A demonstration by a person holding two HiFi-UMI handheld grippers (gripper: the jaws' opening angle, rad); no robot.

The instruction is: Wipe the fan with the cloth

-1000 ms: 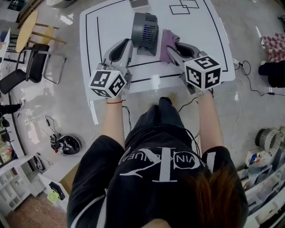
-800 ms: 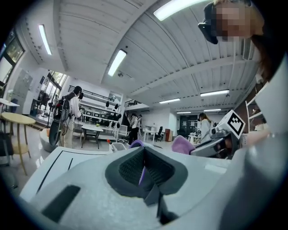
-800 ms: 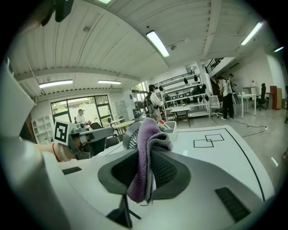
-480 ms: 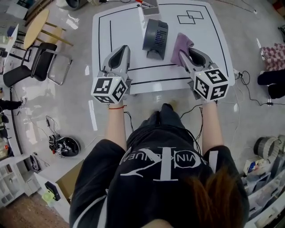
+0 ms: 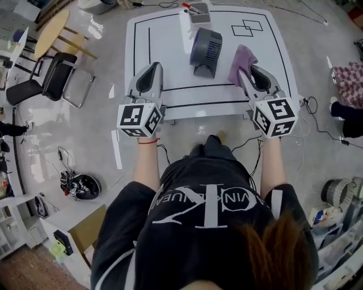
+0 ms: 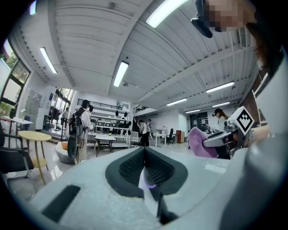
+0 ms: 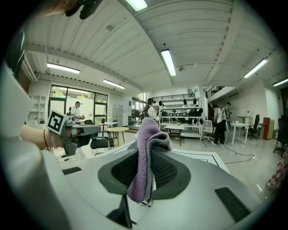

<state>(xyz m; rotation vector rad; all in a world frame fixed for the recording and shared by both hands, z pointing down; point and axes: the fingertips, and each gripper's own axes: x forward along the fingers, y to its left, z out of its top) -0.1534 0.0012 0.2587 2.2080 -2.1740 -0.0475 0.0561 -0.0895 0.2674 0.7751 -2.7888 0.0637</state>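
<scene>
Since a second ago both grippers have drawn away from the fan (image 5: 205, 50). The left gripper (image 5: 153, 67), which was tight against the fan's left side, now hangs clear of it to the left. The cloth (image 5: 241, 58), which was close by the fan's right side, now has a strip of bare table showing between them.

The fan stands on the white table (image 5: 164, 45) in the far middle, inside the black taped border. It is dark grey, and its long axis runs near to far. Its foot lies toward the near edge and its slatted face is turned up toward the ceiling. I cannot tell whether that face is the front or the back.

The right gripper (image 5: 247, 72) is clamped on the purple cloth, over the right part of the table and pointing toward the far side. The cloth is a folded strip standing upright between the jaws. It pokes out past the tips toward the far side, and a shorter end hangs below them.

The left gripper's jaws are pressed together with nothing in them. It points toward the far side too, roughly parallel with the other one.

A small grey container (image 5: 198, 12) with pens sits at the table's far edge, just beyond the fan. On the floor to the left there is a black chair (image 5: 54, 79).
</scene>
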